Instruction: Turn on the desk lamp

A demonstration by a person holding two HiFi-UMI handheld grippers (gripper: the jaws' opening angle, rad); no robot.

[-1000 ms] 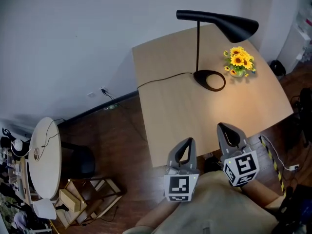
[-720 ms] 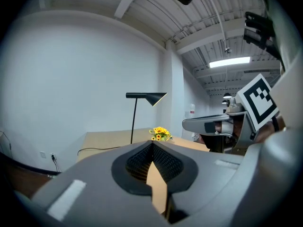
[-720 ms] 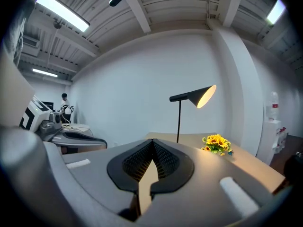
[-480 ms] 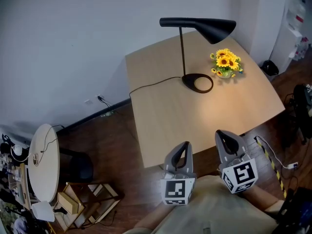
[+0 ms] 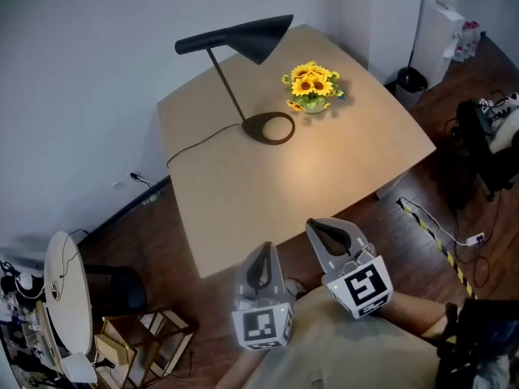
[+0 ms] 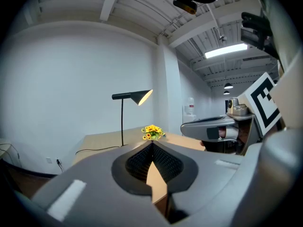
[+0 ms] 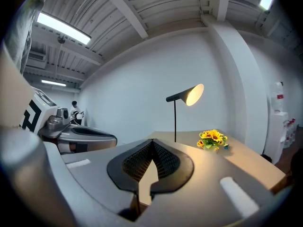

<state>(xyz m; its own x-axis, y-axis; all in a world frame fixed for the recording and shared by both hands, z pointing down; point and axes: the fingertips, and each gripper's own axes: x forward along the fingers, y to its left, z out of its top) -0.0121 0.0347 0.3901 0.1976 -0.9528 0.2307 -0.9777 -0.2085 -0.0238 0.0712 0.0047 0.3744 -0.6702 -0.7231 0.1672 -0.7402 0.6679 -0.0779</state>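
left tongs [image 5: 265, 248] and right tongs [image 5: 316, 226] are being held side by side just off the near edge of the desk [image 5: 324, 185], above the person's lap and well apart from everything on it. in the left gripper view the left tongs [image 6: 152, 143] are being shown closed, tips pressed together, with nothing between the pads. in the right gripper view the right tongs [image 7: 152, 141] are being shown the same way, shut tip to tip and empty. nothing is being touched by either pair.

the desk lamp [image 5: 235, 39] is being seen at the far side of the desk, near the wall, with its shade reaching out toward the sunflowers [image 5: 312, 86] set just beside its base [image 5: 269, 128]. a warm pool of light is being cast on the desk top around them.

the ring shape of the base is being made out only in the head view, along with a black cable [image 5: 199, 140] running off the left edge. the glowing inside of the shade is being shown only by the gripper views, as are the ceiling strip lights [image 7: 64, 27]. each gripper view is also taking in the neighbouring tongs at its edge.
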